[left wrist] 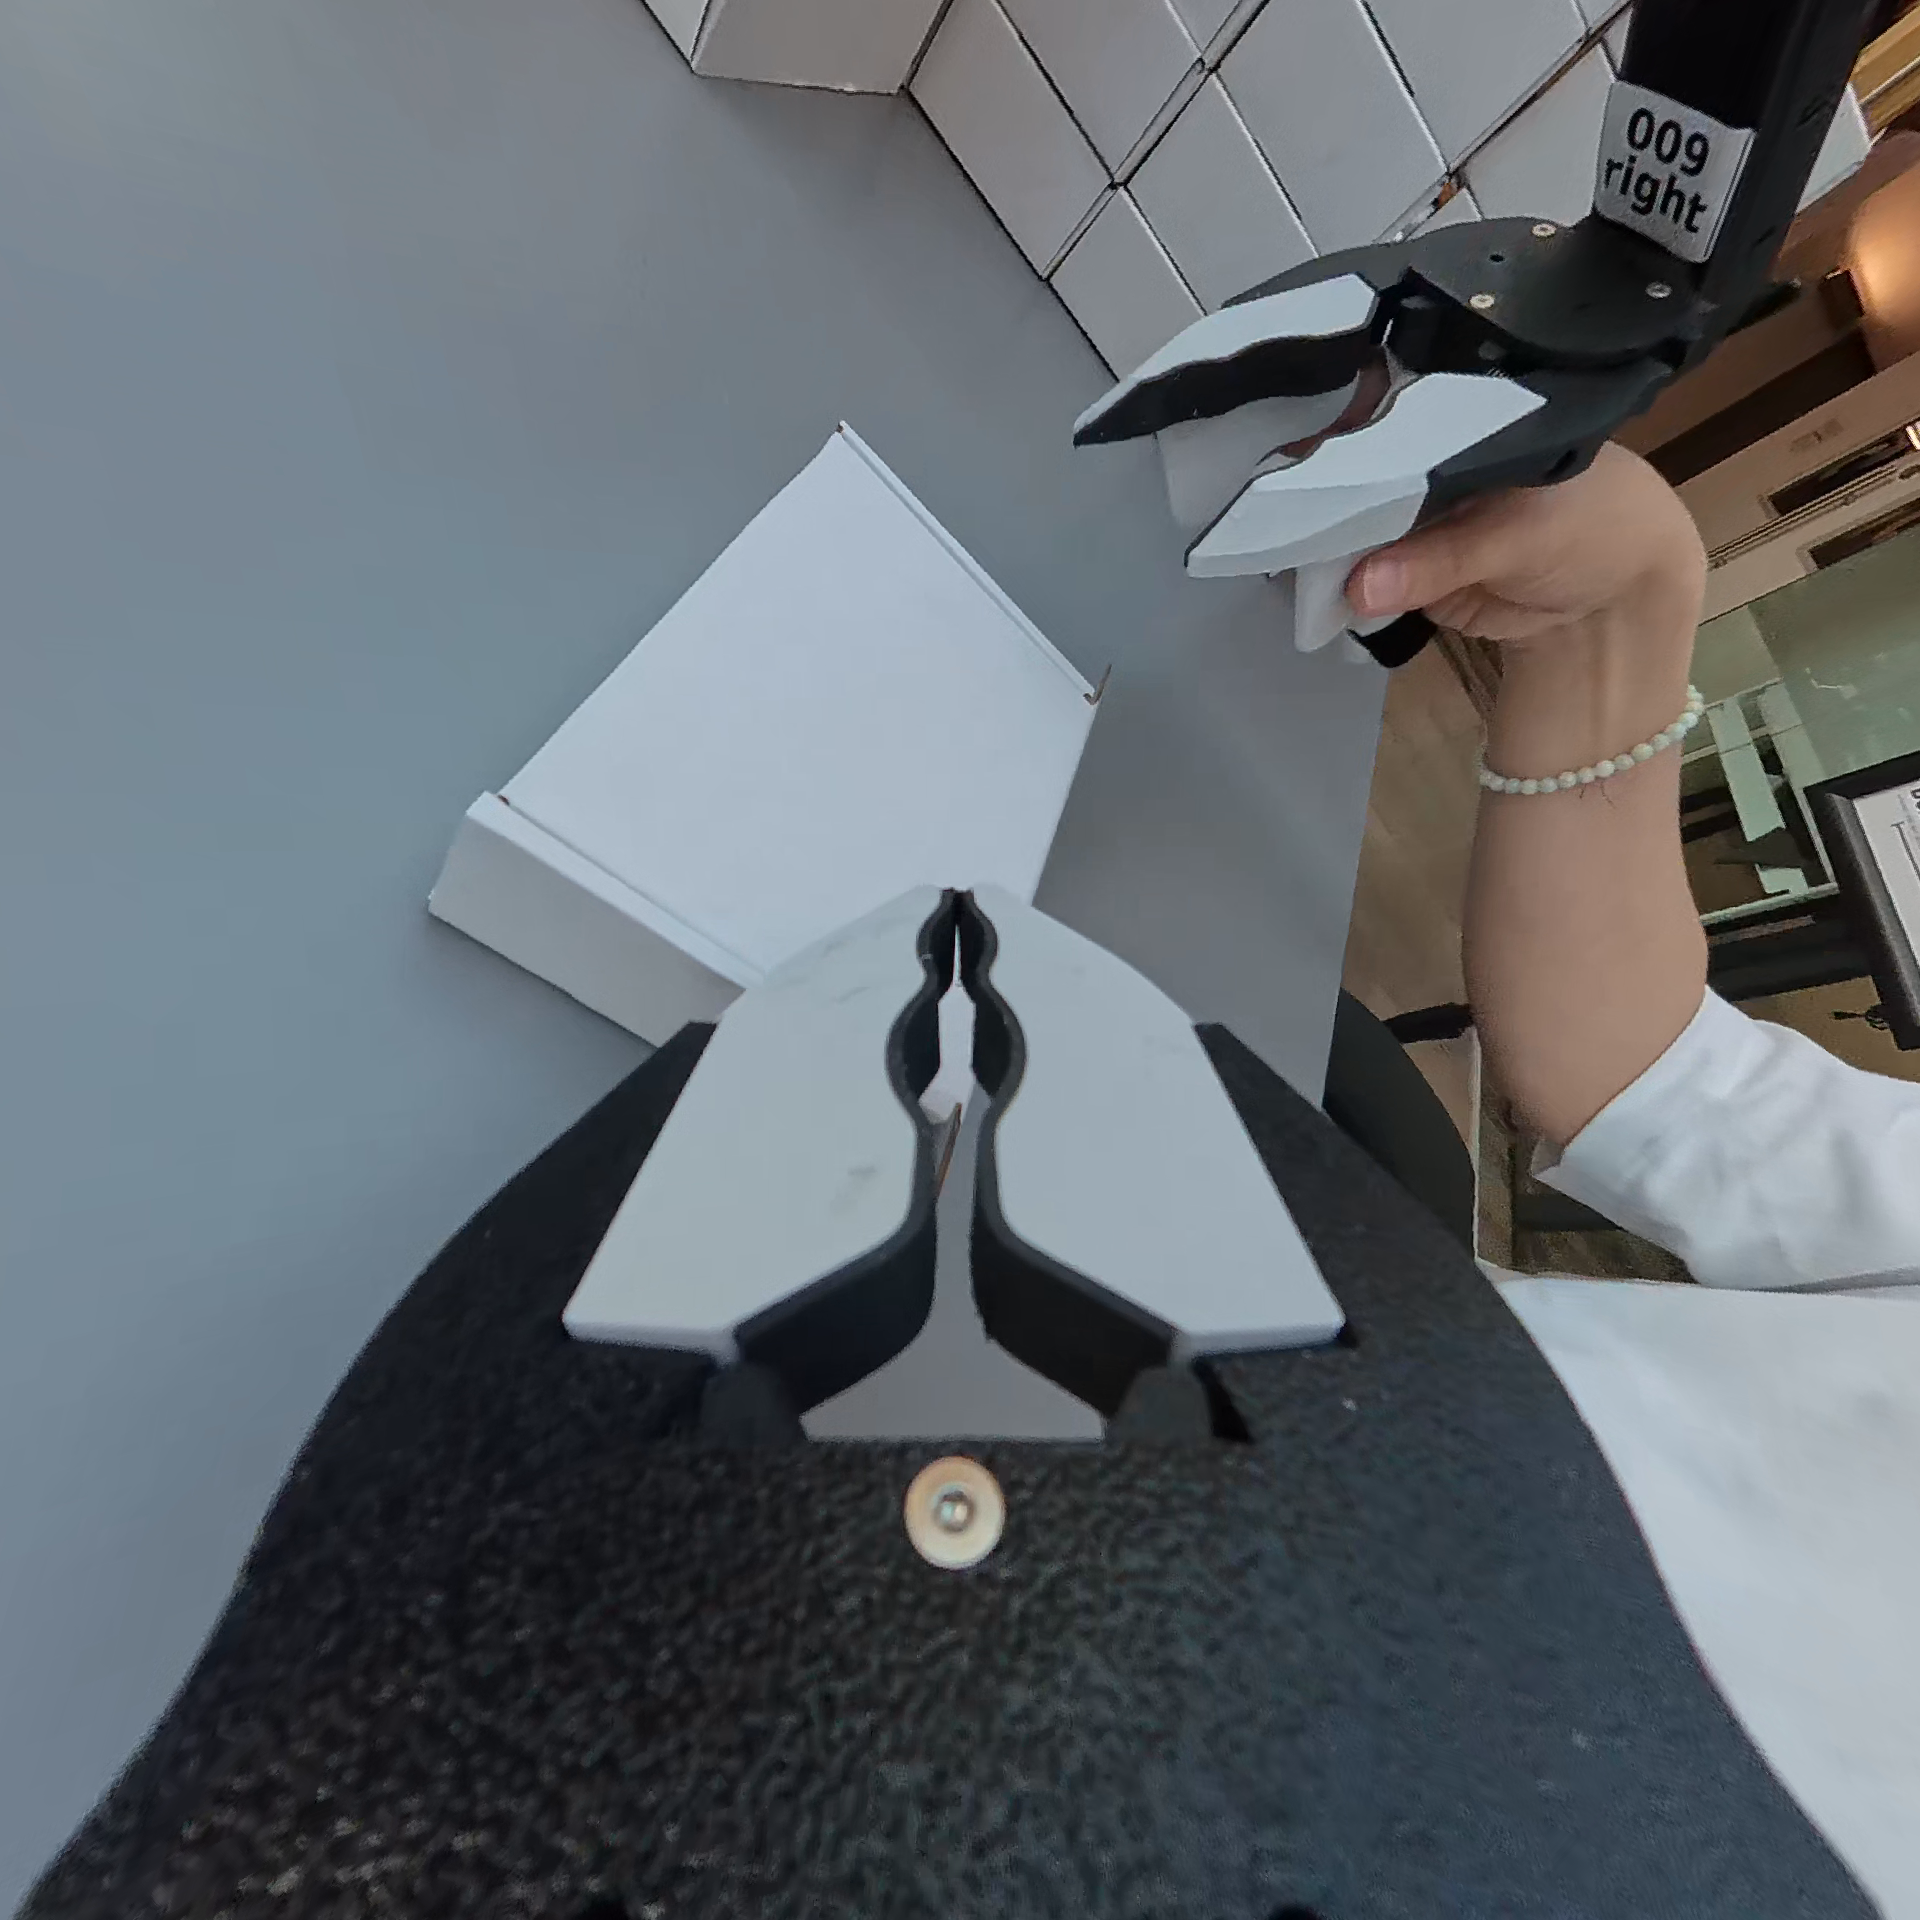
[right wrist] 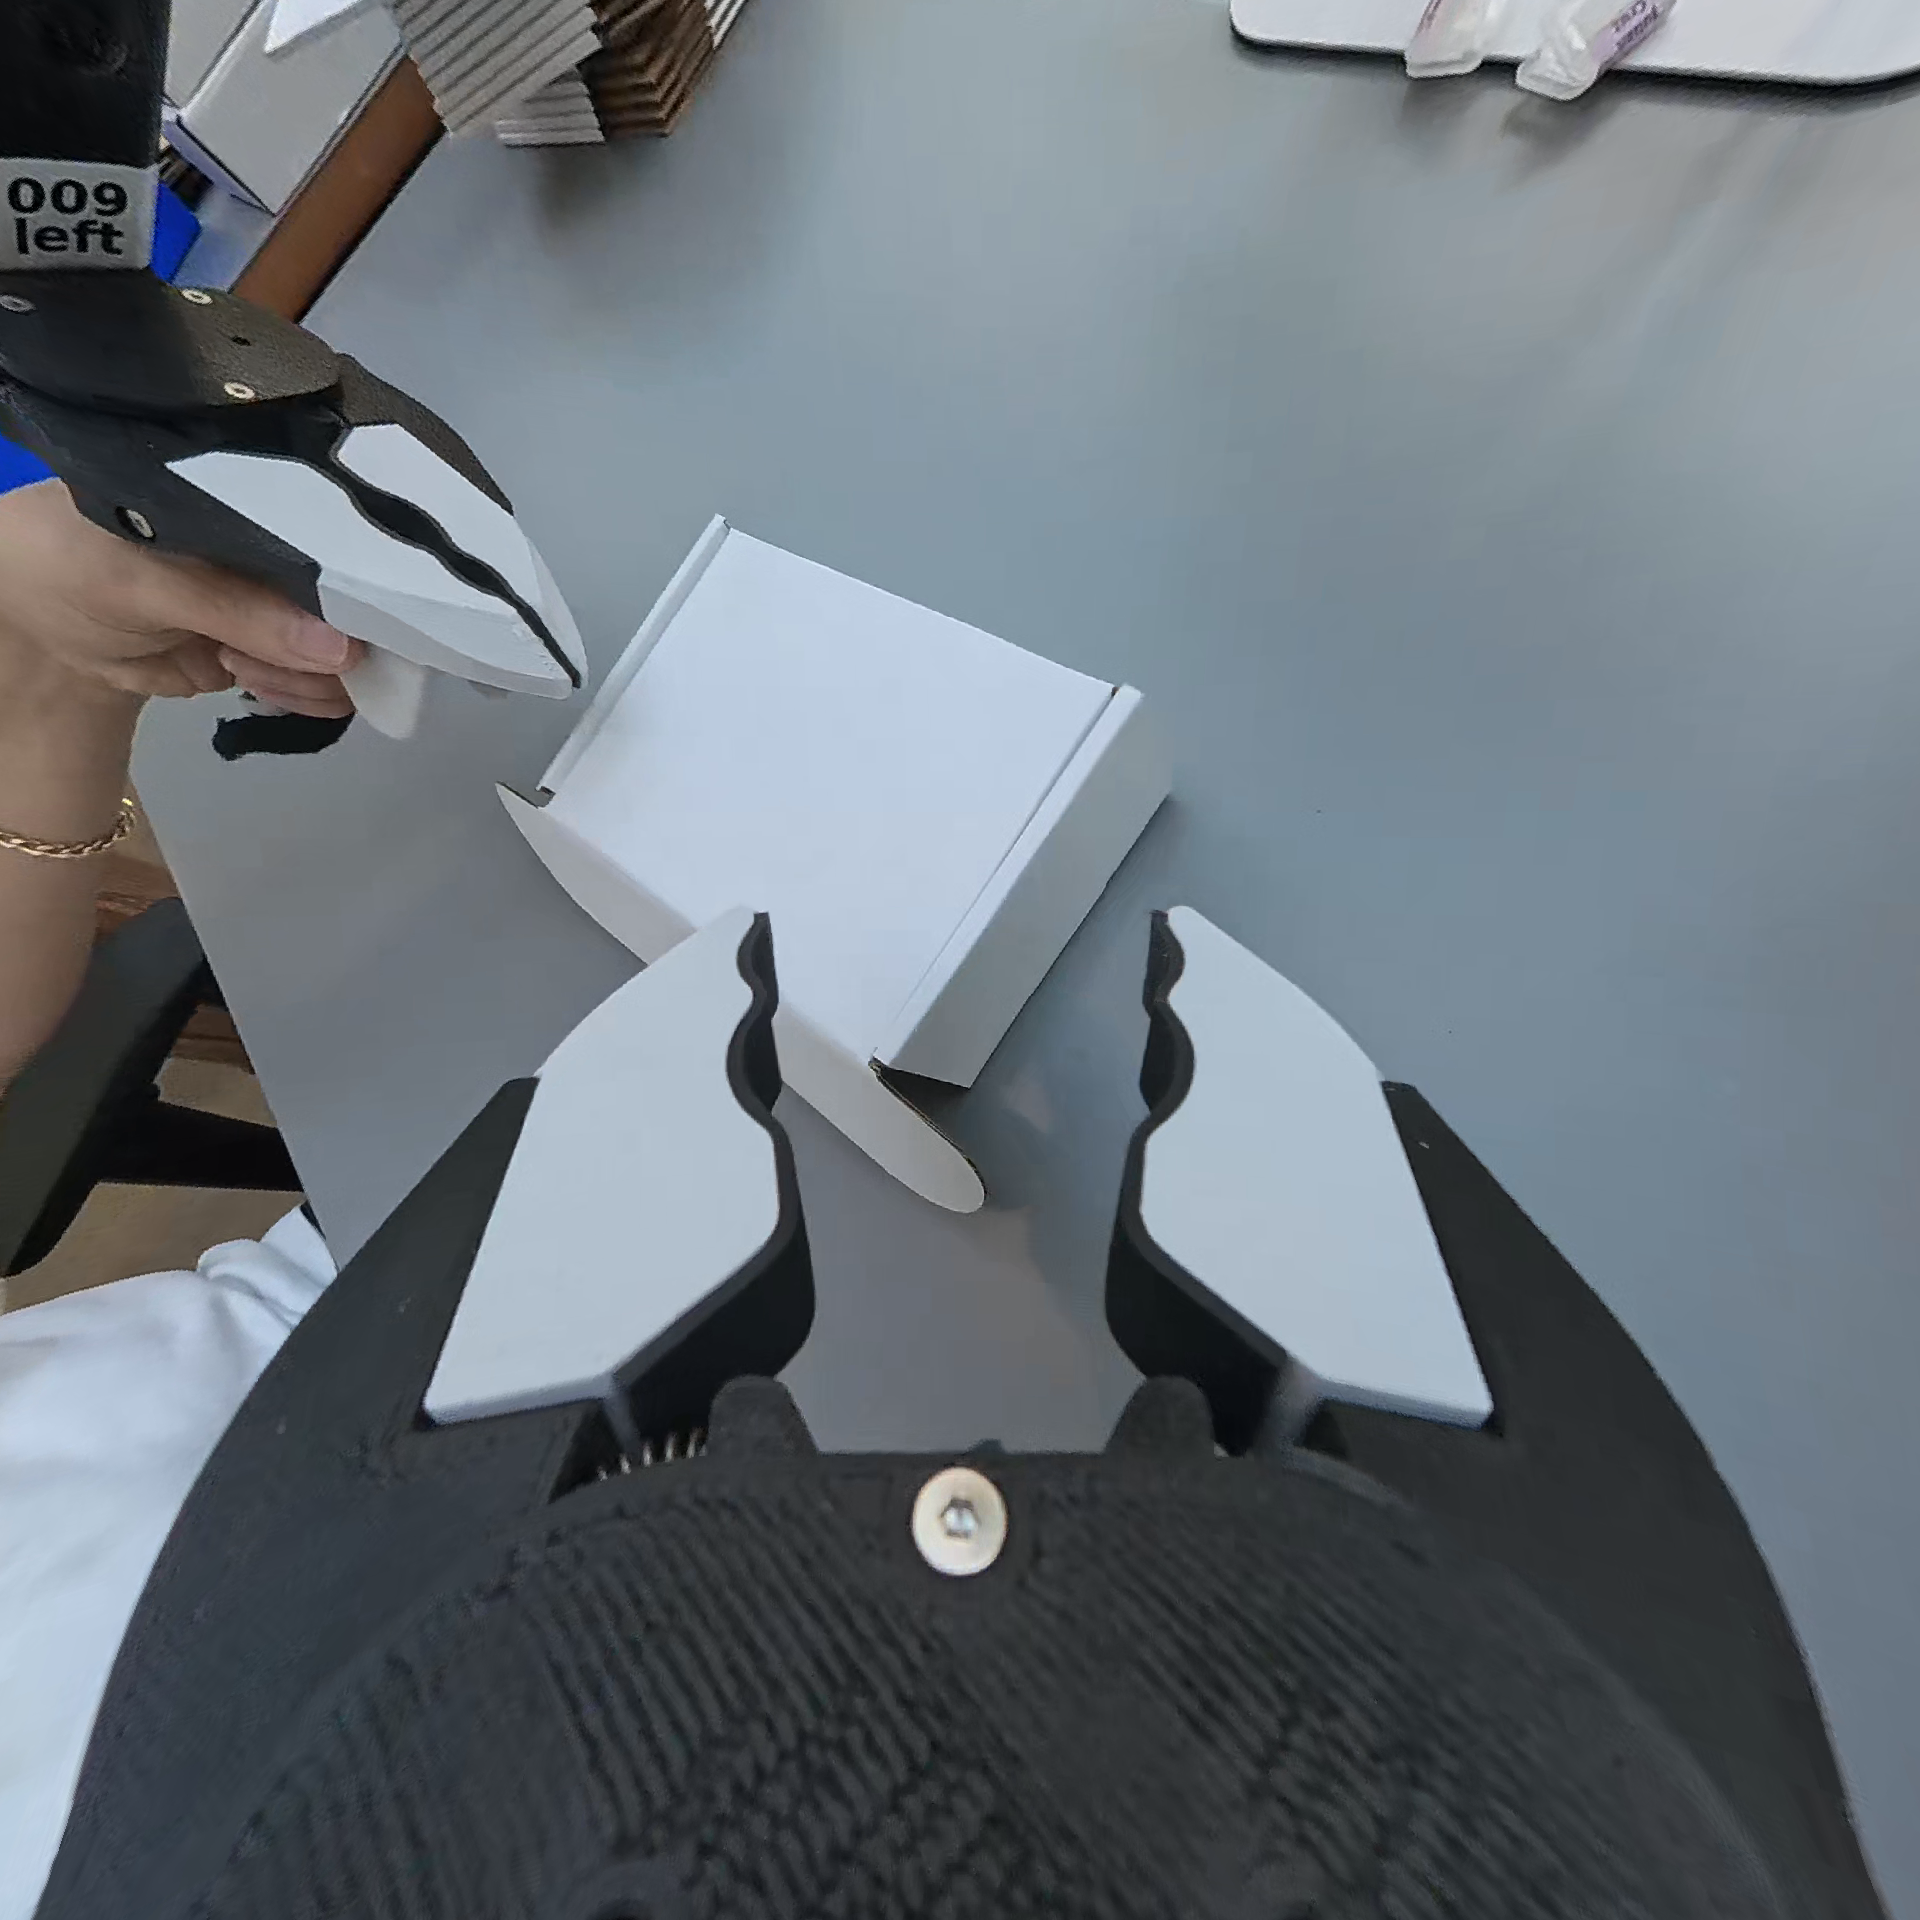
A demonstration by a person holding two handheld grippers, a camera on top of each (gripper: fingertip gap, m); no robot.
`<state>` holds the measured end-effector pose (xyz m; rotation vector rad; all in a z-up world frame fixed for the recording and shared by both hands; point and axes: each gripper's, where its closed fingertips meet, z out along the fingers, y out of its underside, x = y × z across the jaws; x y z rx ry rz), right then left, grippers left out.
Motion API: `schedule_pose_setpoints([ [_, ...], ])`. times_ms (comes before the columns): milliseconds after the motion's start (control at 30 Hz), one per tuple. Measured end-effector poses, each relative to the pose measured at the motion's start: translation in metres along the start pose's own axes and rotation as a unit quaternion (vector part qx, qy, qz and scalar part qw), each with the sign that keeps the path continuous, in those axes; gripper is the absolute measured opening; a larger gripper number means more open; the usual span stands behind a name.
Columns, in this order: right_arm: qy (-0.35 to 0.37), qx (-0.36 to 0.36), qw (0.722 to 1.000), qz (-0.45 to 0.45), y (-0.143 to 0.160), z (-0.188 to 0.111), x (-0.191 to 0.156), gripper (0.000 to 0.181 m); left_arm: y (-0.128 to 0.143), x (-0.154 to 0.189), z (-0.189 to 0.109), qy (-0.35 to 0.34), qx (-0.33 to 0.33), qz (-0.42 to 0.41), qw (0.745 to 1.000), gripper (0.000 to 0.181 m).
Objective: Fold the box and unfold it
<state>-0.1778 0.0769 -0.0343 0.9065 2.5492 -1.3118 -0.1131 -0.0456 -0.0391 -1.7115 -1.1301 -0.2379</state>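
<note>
A white cardboard box [right wrist: 831, 779] lies folded on the grey table [right wrist: 1351, 520], its lid down. A long rounded flap [right wrist: 914, 1143] sticks out flat from its near edge. My right gripper [right wrist: 958, 925] is open and empty, hovering over the box's near corner. My left gripper [right wrist: 569, 675] is shut and empty, held in the air just off the box's left corner. In the left wrist view, the left gripper [left wrist: 961, 904] points at the box [left wrist: 810, 727]. The right gripper [left wrist: 1138, 499] hangs open beyond it at the upper right.
Several folded white boxes [left wrist: 1143, 156] are stacked at the table's far side. Stacks of flat cardboard [right wrist: 582, 73] stand at the back left, and a white board with plastic bags [right wrist: 1558, 42] at the back right. The table's edge [right wrist: 239, 831] runs by my left hand.
</note>
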Motion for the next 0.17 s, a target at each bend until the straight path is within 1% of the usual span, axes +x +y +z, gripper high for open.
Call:
schedule_pose_setpoints([
  [33,-0.007,-0.007,1.000,0.008,0.003,0.002,0.001,0.075,0.003,-0.003,0.003,-0.004,-0.012,-0.001,1.000,0.000],
  [100,-0.014,-0.026,0.999,0.025,0.011,0.006,0.005,0.086,0.010,-0.014,0.007,-0.037,-0.037,-0.001,0.999,0.000],
  [167,-0.020,-0.034,0.998,0.049,0.015,0.011,0.009,0.091,0.016,-0.023,0.008,-0.068,-0.053,0.014,0.996,0.000],
])
